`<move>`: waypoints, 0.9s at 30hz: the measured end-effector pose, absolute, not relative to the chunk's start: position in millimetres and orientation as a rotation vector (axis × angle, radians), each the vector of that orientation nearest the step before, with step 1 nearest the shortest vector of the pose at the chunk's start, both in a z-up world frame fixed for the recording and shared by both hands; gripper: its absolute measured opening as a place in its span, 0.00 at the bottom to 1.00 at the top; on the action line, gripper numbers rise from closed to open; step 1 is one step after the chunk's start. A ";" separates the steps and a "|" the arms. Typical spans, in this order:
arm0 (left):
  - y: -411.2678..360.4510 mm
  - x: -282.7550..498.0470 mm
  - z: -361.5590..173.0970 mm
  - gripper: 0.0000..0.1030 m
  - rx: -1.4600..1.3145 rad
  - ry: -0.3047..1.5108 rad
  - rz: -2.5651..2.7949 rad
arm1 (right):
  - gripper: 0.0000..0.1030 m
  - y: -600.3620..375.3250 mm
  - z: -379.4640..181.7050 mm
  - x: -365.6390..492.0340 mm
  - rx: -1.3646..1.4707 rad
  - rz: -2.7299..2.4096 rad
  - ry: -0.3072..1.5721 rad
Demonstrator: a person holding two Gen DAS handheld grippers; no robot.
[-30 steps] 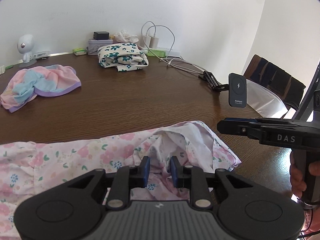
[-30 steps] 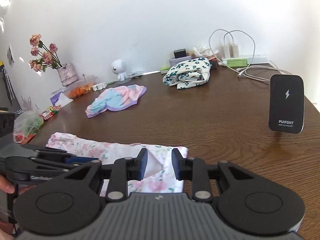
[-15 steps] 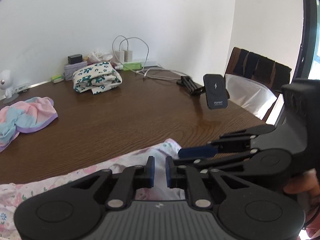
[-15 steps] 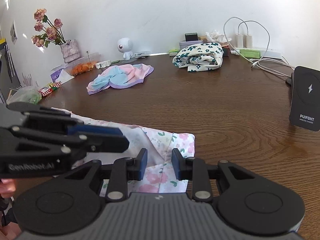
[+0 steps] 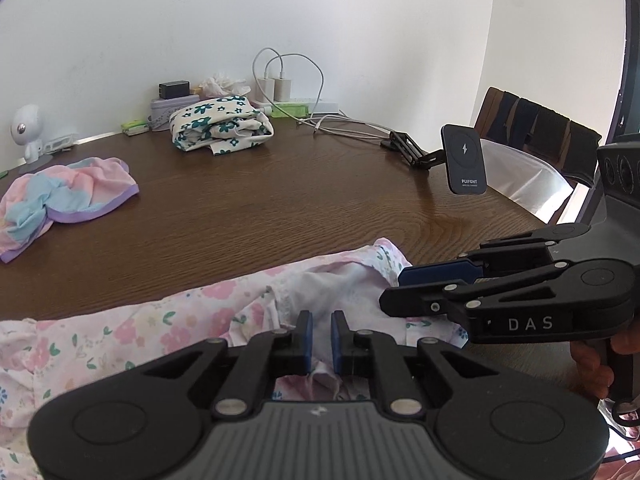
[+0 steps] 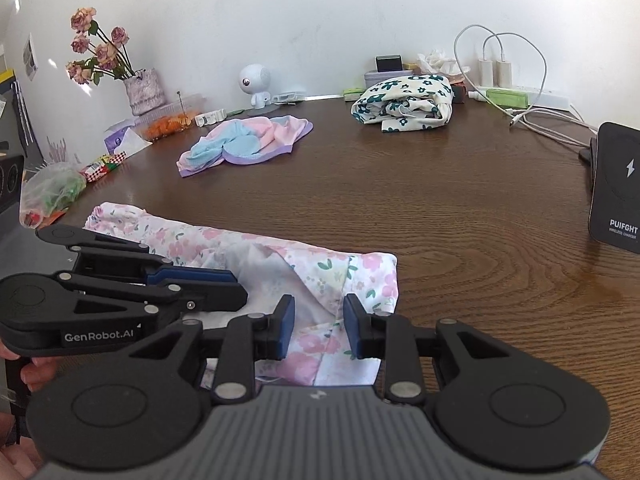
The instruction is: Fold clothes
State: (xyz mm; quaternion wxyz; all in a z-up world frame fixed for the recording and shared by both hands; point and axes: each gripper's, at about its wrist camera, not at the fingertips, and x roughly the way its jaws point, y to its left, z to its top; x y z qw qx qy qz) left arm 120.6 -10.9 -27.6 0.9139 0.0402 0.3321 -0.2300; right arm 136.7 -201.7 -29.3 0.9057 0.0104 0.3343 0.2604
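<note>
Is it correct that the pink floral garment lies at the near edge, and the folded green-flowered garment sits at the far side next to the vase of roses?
Not quite. The right wrist view shows the green-flowered garment far from the vase, beside the chargers. The pink floral garment does lie near.

Dark brown wood-grain table (image 6: 460, 216). On it: pink floral garment (image 6: 320, 276) at the near edge, pastel pink-and-blue garment (image 6: 244, 140) farther back, folded white cloth with dark green flowers (image 6: 404, 100) near the wall, wireless charger stand (image 6: 618, 188) on the right, white cables (image 6: 548, 122), vase of dried roses (image 6: 142, 90), small white robot figure (image 6: 256, 84).
</note>
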 end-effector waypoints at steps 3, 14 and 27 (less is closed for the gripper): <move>-10.3 119.8 -27.1 0.10 0.080 0.682 -0.476 | 0.29 -198.6 -29.4 133.4 0.004 0.535 0.681; 15.9 81.0 18.3 0.83 -0.001 0.493 -0.451 | 0.91 -231.2 1.1 101.6 0.110 0.525 0.581; 22.7 38.9 8.3 0.96 -0.011 0.532 -0.420 | 1.00 -254.3 -11.0 78.7 0.271 0.452 0.655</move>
